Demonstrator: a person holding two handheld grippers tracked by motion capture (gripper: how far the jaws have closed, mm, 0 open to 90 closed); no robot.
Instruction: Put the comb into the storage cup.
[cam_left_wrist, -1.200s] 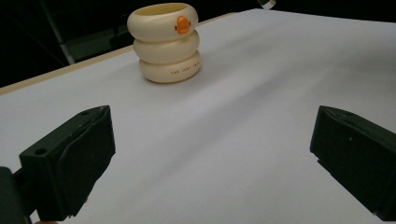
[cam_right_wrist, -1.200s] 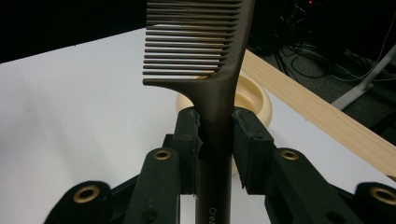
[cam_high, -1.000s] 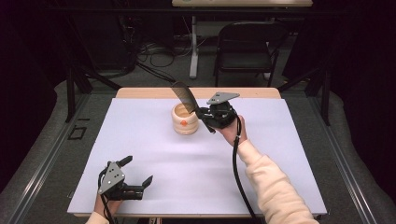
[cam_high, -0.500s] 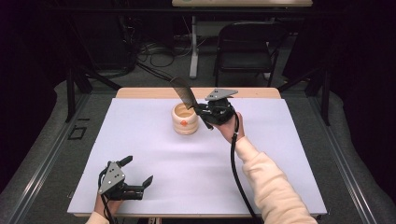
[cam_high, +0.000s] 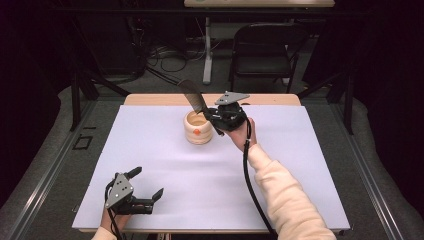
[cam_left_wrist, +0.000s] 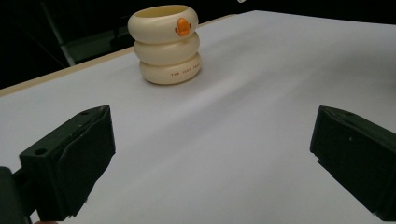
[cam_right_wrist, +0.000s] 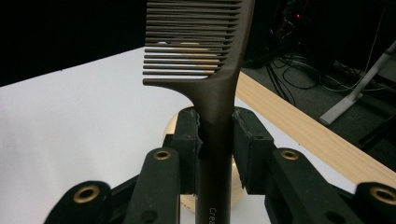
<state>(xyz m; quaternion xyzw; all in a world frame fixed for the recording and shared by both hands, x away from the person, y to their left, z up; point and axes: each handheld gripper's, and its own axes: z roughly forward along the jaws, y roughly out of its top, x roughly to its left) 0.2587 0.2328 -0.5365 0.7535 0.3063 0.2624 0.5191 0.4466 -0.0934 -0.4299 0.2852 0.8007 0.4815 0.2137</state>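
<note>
Moved: right gripper had carried the comb closer over the holder.
Fingers: right pinched comb; left gripper spread, idle.
Left: lowering the comb in.

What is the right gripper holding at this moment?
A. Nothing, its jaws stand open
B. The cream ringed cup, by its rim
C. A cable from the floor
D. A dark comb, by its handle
D: in the right gripper view the right gripper has its jaws closed on the handle of the dark comb, teeth upward, right by the cream ringed cup.
</note>
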